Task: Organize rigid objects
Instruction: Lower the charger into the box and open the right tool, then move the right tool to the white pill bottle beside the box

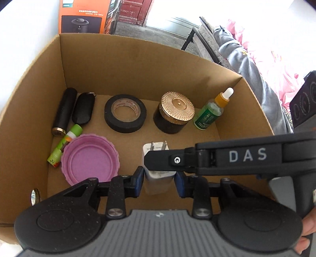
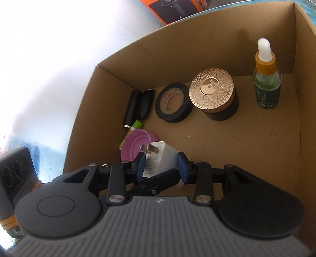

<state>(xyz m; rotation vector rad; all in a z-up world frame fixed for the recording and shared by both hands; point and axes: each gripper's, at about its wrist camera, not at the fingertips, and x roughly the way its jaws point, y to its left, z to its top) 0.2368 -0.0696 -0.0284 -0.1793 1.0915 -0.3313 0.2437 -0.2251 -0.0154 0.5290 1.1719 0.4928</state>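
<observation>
While both grippers crowd over its near edge, the cardboard box (image 1: 138, 69) fills most of each view, open at the top, with a row of things along its far wall. Beyond that wall stands an orange carton (image 1: 83, 15) printed with a dark appliance.

Inside, the black tape roll (image 1: 125, 112) lies flat near the middle of the row, and just beside it sits the dark jar with a gold ribbed lid (image 1: 174, 112). A pink lid (image 1: 90, 158) lies upturned toward the near left corner. At the right end the green dropper bottle (image 1: 210, 112) stands upright, apart from the jar. Against the left wall lie a black tube (image 1: 64, 112) and a black key fob (image 1: 84, 108), side by side and touching; a green lip balm stick (image 1: 63, 146) lies between them and the pink lid.

The white charger plug (image 1: 158, 174) is near the front of the box, prongs pointing away. The left gripper (image 1: 159, 181) is spread slightly wider than the plug, its blue pads flanking the body; I cannot tell whether they touch it. The right gripper (image 2: 162, 165) is likewise part open around the same plug, a gap showing at its right pad, and one of its fingers crosses the left wrist view.
</observation>
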